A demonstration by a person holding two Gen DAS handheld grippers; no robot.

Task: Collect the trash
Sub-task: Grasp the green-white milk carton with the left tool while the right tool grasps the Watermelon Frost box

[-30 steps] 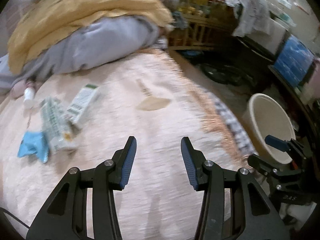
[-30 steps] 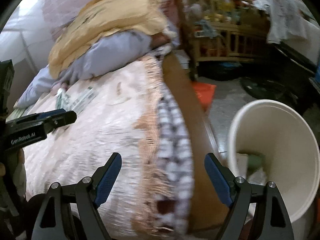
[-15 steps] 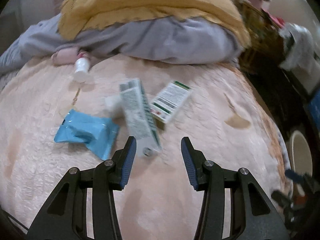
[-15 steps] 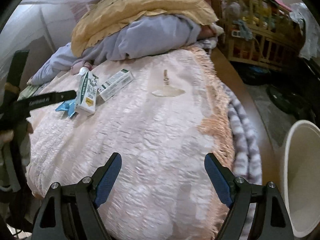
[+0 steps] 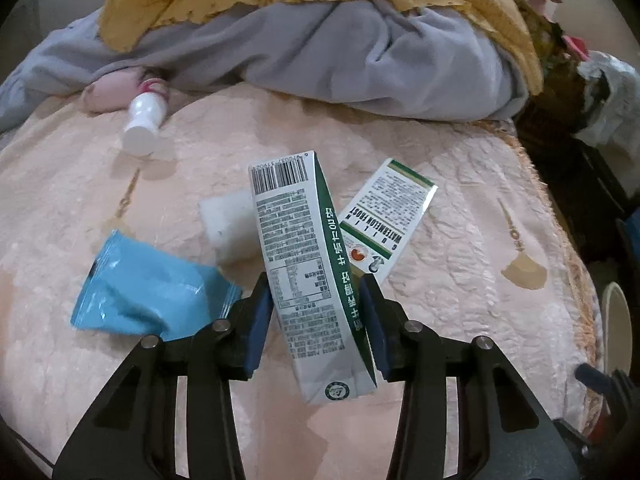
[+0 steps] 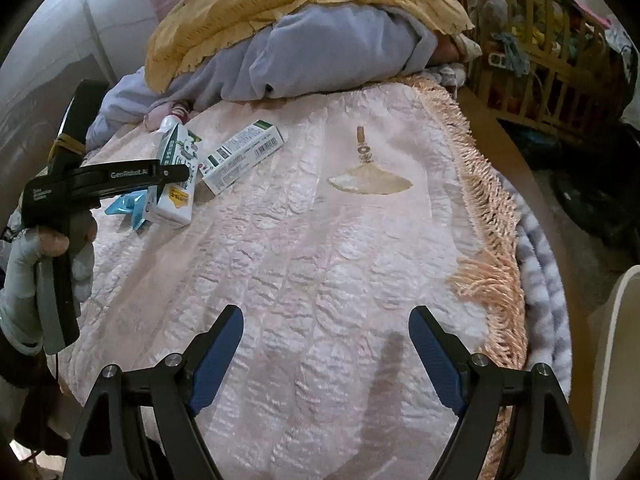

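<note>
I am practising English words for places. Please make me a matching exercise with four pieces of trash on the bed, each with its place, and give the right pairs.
Things:
1. milk carton
2. blue wrapper
3. white bottle
4. Watermelon Frost box

Places:
A. at the grey blanket's edge
B. right of the carton, flat on the bed
C. between the left gripper's fingers
D. left of the carton, crumpled

Pairs: 1-C, 2-D, 3-A, 4-B
</note>
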